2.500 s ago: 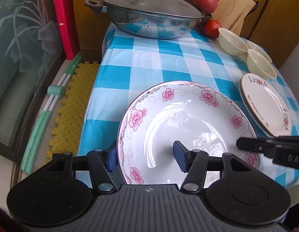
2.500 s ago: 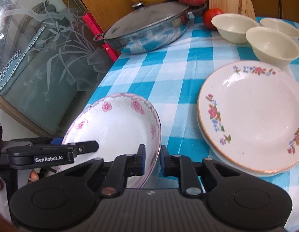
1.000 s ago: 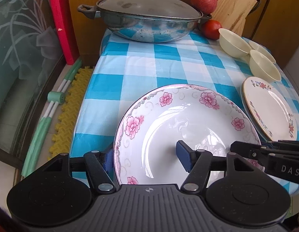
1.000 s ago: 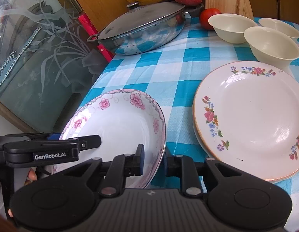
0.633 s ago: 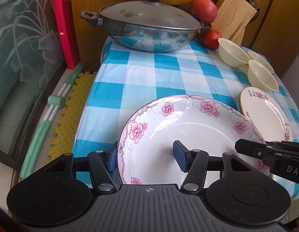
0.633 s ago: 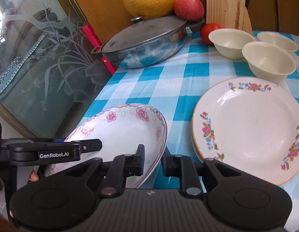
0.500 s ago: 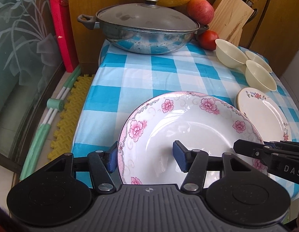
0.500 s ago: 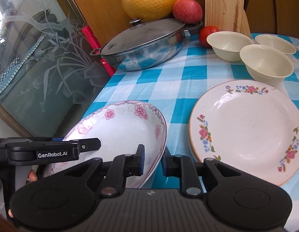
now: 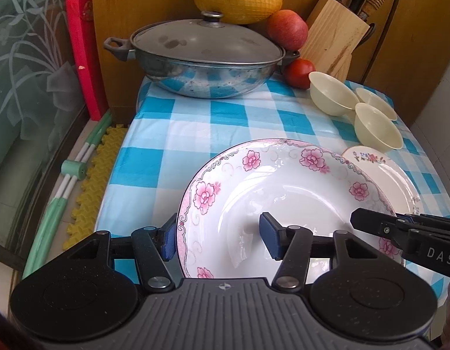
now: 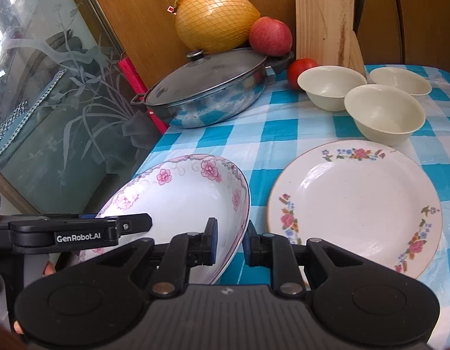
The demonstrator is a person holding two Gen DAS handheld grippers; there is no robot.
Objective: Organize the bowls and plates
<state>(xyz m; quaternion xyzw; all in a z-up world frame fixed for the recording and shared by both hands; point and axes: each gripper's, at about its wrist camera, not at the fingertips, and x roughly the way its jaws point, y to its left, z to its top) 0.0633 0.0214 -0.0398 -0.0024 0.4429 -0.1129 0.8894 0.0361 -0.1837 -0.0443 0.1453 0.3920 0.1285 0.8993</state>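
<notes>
Grip: pink-flowered deep plate (image 9: 286, 204) is being held at its near rim by left gripper (image 9: 220, 239), jaws wide, and right gripper (image 10: 230, 243), jaws narrow | Place: it is being carried tilted beside flat floral plate (image 10: 356, 204) on checked tablecloth (image 9: 196, 128) | Far: three cream bowls (image 10: 383, 113) | Change: plate is being raised higher than before.

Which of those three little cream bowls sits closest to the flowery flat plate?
The front cream bowl, nearest the camera. Its base sits right beside the rim of the flat plate, while the left bowl and far bowl stand further back by the knife block.
</notes>
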